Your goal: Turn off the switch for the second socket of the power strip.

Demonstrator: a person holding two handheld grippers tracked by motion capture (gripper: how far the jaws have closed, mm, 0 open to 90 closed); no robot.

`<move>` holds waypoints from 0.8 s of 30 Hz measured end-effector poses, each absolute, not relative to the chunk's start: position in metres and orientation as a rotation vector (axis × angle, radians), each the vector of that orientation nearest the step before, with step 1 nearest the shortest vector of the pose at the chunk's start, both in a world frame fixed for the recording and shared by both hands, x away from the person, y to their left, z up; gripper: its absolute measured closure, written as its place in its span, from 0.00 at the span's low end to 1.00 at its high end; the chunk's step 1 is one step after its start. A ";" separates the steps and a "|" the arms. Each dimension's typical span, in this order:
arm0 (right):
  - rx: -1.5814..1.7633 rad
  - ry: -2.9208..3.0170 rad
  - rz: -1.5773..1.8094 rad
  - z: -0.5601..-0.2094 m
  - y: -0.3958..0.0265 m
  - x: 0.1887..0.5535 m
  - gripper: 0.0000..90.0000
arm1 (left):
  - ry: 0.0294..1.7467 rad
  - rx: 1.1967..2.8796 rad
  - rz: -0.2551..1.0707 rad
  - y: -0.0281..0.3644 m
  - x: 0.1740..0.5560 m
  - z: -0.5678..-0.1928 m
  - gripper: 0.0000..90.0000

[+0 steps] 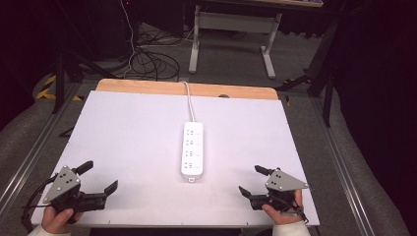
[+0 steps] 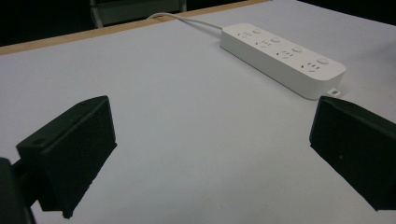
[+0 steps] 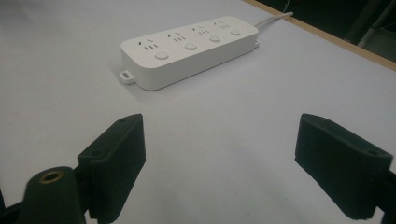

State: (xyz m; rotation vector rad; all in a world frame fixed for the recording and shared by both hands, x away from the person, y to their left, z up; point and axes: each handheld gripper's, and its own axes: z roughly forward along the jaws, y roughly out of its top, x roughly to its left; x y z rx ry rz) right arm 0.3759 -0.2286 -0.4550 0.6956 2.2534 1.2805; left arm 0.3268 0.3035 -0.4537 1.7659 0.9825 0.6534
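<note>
The power strip's [image 1: 192, 150] cord [image 1: 189, 101] slipped out of sight behind the desk's [image 1: 123, 142] far edge, and its socket markings were too small to read.

White power strip [image 1: 192, 150]; white table [image 1: 123, 128].

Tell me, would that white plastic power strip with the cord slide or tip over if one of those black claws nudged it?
The white plastic power strip lies low and flat on the white table sheet, so it would probably slide, not tip or roll. Its hard, smooth casing may slip in a grip. The white cord trailing off the far edge would likely drag and swing it round.
</note>
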 end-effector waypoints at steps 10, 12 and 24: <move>0.698 2.268 1.297 -0.455 -0.228 0.377 0.19 | 0.974 1.754 0.646 0.303 0.325 -0.452 0.01; 0.694 2.267 1.295 -0.455 -0.228 0.376 0.18 | 0.971 1.761 0.652 0.302 0.324 -0.452 0.01; 0.680 2.274 1.306 -0.453 -0.226 0.376 0.19 | 0.971 1.749 0.634 0.303 0.323 -0.451 0.01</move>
